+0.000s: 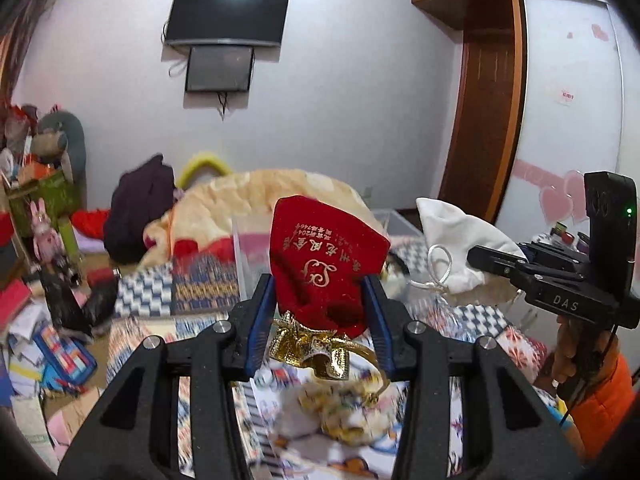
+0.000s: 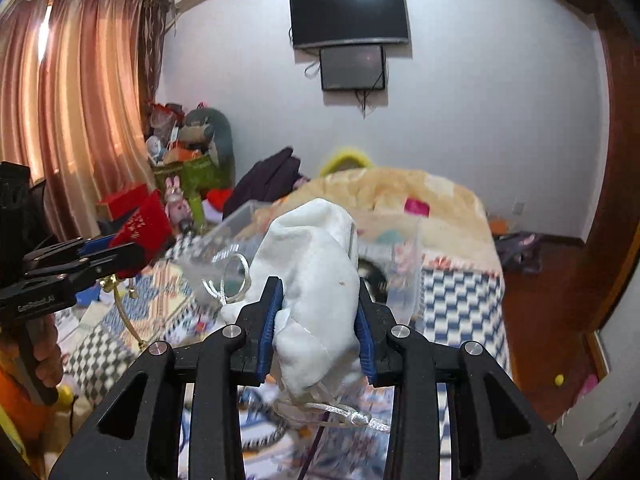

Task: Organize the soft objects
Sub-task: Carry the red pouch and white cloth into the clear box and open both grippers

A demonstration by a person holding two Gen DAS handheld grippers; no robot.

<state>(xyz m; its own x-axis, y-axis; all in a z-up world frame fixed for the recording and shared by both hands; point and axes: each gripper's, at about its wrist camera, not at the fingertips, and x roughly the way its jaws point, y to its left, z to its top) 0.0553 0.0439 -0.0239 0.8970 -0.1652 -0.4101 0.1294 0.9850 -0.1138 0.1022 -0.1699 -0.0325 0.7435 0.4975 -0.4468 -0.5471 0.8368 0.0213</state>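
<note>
On the left, we are gripping a red velvet pouch (image 1: 324, 264) in our left gripper (image 1: 320, 312), fingers pressed against its sides just above the cinched neck. Its gold drawstring (image 1: 316, 350) is dangling below the jaws, while its body is standing upright with the long axis running vertically, closed bottom pointing at the ceiling. To the right, our right gripper (image 2: 318, 328) is pinching a white pouch (image 2: 316, 280) the same way: neck down, silver cord (image 2: 336, 414) trailing beneath, long axis upright and leaning slightly left. Both pouches are hanging in the air above the patterned bedspread (image 2: 460, 292), with a clear plastic bin (image 2: 404, 272) just beyond. We are judging that the loose cords could snag on the bin's rim, and the slippery fabric could slide out if our squeeze eases.
</note>
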